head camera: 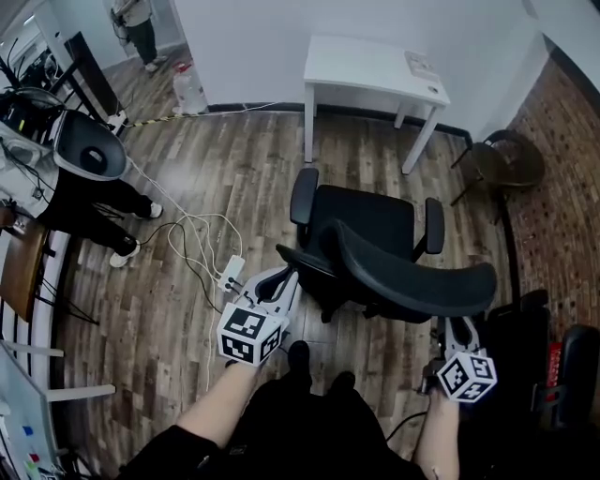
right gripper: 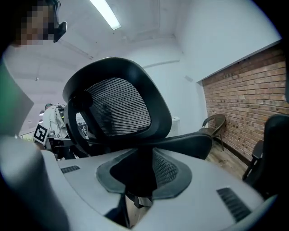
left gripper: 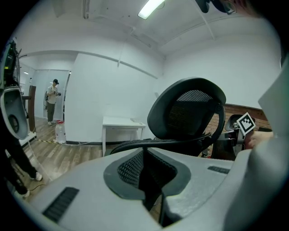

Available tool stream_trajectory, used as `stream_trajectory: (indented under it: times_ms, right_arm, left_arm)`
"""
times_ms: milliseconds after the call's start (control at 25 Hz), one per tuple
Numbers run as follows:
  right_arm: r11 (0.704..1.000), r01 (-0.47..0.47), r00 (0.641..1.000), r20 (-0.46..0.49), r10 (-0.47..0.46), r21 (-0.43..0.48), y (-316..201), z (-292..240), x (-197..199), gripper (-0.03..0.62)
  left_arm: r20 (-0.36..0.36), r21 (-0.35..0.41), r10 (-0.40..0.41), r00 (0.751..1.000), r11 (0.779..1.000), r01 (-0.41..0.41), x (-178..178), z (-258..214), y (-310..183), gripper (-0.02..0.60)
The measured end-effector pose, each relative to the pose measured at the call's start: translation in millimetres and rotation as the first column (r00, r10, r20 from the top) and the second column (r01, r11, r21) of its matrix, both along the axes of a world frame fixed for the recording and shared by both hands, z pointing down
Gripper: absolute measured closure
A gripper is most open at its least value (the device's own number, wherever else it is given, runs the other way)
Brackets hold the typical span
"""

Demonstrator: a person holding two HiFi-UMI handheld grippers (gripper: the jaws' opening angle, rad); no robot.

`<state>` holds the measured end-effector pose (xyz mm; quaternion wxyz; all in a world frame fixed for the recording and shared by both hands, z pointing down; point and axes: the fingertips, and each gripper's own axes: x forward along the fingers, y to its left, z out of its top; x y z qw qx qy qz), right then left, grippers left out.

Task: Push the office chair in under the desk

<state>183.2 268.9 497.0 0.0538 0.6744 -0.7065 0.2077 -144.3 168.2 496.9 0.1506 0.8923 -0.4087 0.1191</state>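
Note:
The black mesh office chair (head camera: 375, 230) stands on the wood floor, its seat facing the white desk (head camera: 370, 66) by the far wall, well apart from it. Its curved backrest (head camera: 417, 277) is on my side. My left gripper (head camera: 277, 281) sits by the backrest's left end, jaws slightly open and empty. My right gripper (head camera: 459, 330) is just under the backrest's right end, also a little open with nothing between the pads. In the left gripper view the left gripper (left gripper: 151, 176) looks at the chair (left gripper: 189, 108) and the desk (left gripper: 123, 122). In the right gripper view the right gripper (right gripper: 135, 173) faces the backrest (right gripper: 117, 106) close up.
A power strip with cables (head camera: 230, 272) lies on the floor left of the chair. A seated person's legs (head camera: 94, 202) are at the left, another person (head camera: 139, 23) stands far back. A wicker chair (head camera: 506, 159) and a brick wall (head camera: 562, 197) are at the right, and a dark seat (head camera: 530, 352) is beside me.

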Motion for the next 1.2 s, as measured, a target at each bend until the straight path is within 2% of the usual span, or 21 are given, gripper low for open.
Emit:
stream_trajectory:
  times_ms: [40,160,320,520,680,1080,1200]
  right_arm:
    - [1.0,0.012,1.0,0.004,-0.012,-0.007,-1,1,6,0.496]
    - [0.998,0.064,0.998,0.016,-0.064,-0.021,-2,1,16,0.542]
    - [0.991,0.131,0.991,0.022,-0.131,-0.02,-2,-3,14,0.536]
    - [0.988,0.154,0.987,0.039,-0.154,0.004,-5,-4,23,0.533]
    - [0.978,0.207,0.977,0.044,-0.207,0.007,-9,-5,27,0.534]
    - [0.967,0.255,0.966,0.031,-0.255,-0.006,-45,-5,42,0.565]
    - [0.969,0.248,0.968,0.035,-0.247,-0.001,-64,-4,45,0.549]
  left_arm:
    - [0.007,-0.008,-0.007,1.0,1.0,0.007,5,2,1,0.571]
    - [0.017,-0.02,-0.047,0.999,0.999,0.047,17,4,3,0.57]
    - [0.027,-0.022,-0.094,0.995,0.995,0.094,31,1,3,0.569]
    - [0.053,-0.02,-0.166,0.985,0.986,0.167,42,2,2,0.561]
    - [0.061,-0.006,-0.214,0.975,0.977,0.215,46,0,-2,0.56]
    - [0.006,-0.008,-0.281,0.96,0.96,0.281,56,-1,-36,0.56]
    - [-0.011,-0.001,-0.283,0.959,0.959,0.283,59,0,-48,0.56]
